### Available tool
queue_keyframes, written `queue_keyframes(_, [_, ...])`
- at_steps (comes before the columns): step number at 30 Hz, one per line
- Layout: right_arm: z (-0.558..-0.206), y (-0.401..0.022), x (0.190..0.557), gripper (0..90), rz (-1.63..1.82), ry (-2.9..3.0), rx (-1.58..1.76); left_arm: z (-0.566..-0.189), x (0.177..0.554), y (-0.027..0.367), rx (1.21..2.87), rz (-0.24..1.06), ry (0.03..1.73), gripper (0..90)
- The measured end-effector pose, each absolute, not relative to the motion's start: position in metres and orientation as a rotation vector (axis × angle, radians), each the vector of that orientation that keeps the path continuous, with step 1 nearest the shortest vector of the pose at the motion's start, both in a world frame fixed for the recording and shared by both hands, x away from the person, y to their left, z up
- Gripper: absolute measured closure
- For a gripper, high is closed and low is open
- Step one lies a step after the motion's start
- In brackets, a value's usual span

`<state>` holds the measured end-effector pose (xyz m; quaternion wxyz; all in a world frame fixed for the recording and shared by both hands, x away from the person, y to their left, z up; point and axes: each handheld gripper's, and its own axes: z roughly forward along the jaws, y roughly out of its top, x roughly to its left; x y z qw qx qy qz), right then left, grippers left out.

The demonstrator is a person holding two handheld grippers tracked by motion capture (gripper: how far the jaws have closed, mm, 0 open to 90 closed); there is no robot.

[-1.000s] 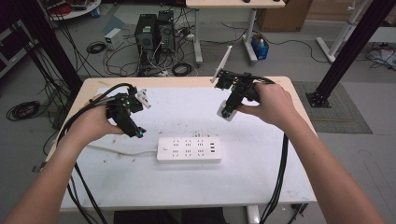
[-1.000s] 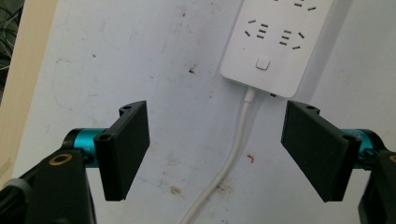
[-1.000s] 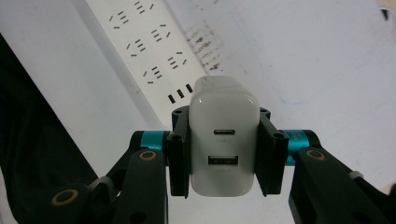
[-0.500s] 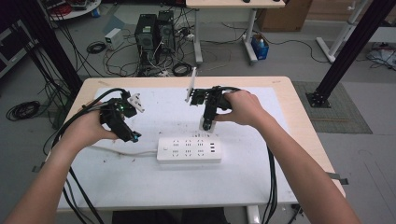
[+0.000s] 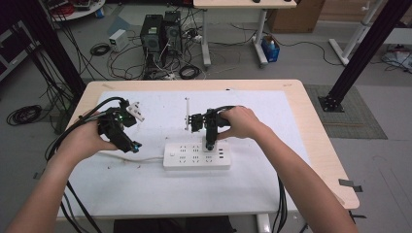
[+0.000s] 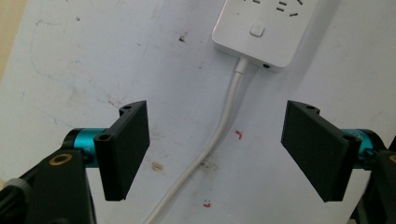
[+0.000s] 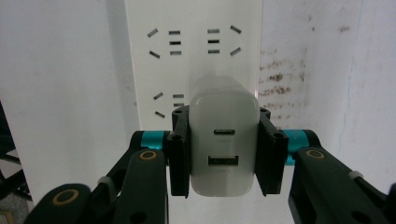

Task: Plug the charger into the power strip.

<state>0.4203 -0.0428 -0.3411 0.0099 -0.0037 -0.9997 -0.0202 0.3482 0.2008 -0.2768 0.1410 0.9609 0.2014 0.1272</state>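
The right gripper (image 7: 223, 154) is clamped on a white charger (image 7: 223, 140), holding it over the white power strip (image 5: 197, 155) on the bench (image 5: 301, 111). The left gripper (image 6: 215, 149) hangs with jaws spread wide above the strip's cord (image 6: 224, 121), grasping nothing

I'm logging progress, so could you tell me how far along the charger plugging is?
Done: the right gripper is clamped on the white charger and holds it over the power strip. In hand: lowering it toward the sockets; whether it is seated can't be told. Left: pushing home and letting go. The left gripper hangs open over the strip's cord.
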Motion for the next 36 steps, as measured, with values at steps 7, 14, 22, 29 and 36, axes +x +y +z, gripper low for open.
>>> queue_keyframes(7, [-0.346, -0.043, 0.420, 62.5, -0.068, -3.121, 0.079, -0.280, 0.350, 0.201, 2.781, 0.356, 0.587, 23.7])
queue_keyframes(14, [-0.354, -0.039, 0.417, 62.9, -0.014, -3.141, 0.139, -0.283, 0.352, 0.195, 2.781, 0.341, 0.570, 23.7])
queue_keyframes(22, [-0.356, -0.038, 0.420, 63.4, 0.000, -3.119, 0.087, -0.285, 0.353, 0.194, 2.778, 0.336, 0.572, 23.7])
queue_keyframes(29, [-0.362, -0.036, 0.417, 63.4, -0.006, -3.134, 0.071, -0.288, 0.353, 0.192, 2.779, 0.326, 0.564, 23.7])
queue_keyframes(36, [-0.358, -0.040, 0.421, 46.8, -0.021, -3.113, -0.008, -0.288, 0.353, 0.193, 2.773, 0.325, 0.552, 23.7])
